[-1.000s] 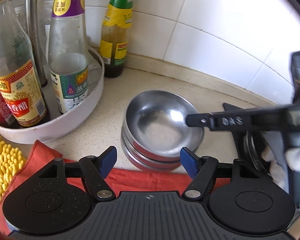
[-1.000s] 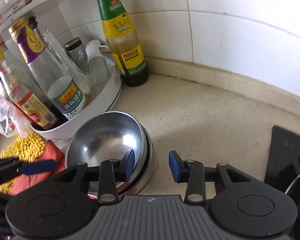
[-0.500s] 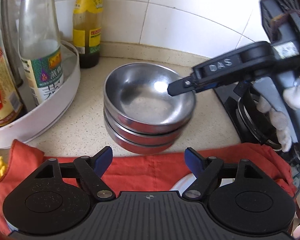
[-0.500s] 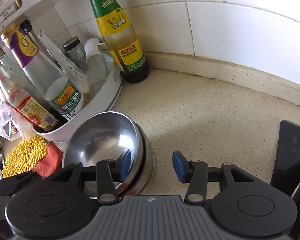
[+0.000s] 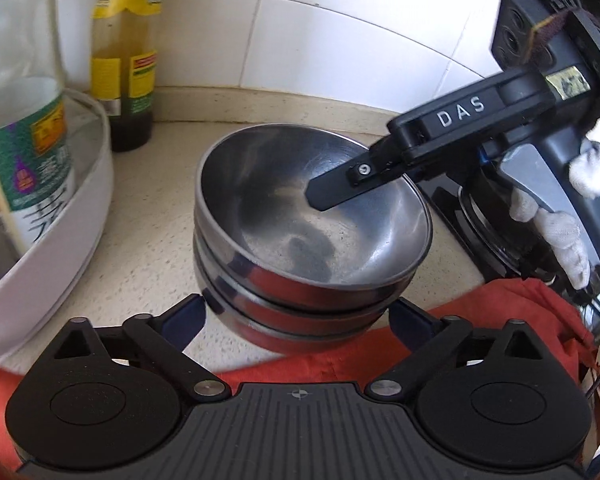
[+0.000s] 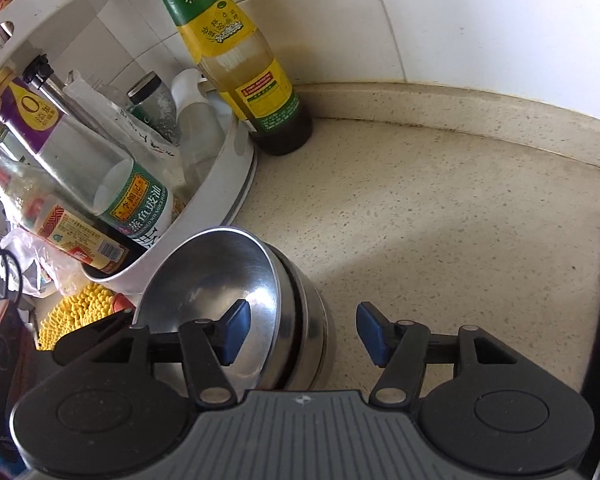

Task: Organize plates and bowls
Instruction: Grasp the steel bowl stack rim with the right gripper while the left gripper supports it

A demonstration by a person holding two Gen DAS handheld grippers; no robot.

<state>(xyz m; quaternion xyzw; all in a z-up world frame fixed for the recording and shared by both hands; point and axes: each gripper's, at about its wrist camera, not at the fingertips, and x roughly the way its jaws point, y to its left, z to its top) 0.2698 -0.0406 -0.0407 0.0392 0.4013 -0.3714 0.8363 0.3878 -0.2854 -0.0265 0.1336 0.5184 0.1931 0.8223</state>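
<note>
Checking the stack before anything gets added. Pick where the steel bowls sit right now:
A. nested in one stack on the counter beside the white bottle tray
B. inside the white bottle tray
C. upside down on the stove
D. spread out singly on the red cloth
A: the steel bowls sit nested, open side up, in one stack on the counter, next to the white bottle tray.

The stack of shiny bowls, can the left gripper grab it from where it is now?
Probably yes. The left gripper is opening, with its fingers on either side of the stack of bowls and nothing between them. Only the right gripper crowds it: one finger reaches inside the top bowl.
</note>
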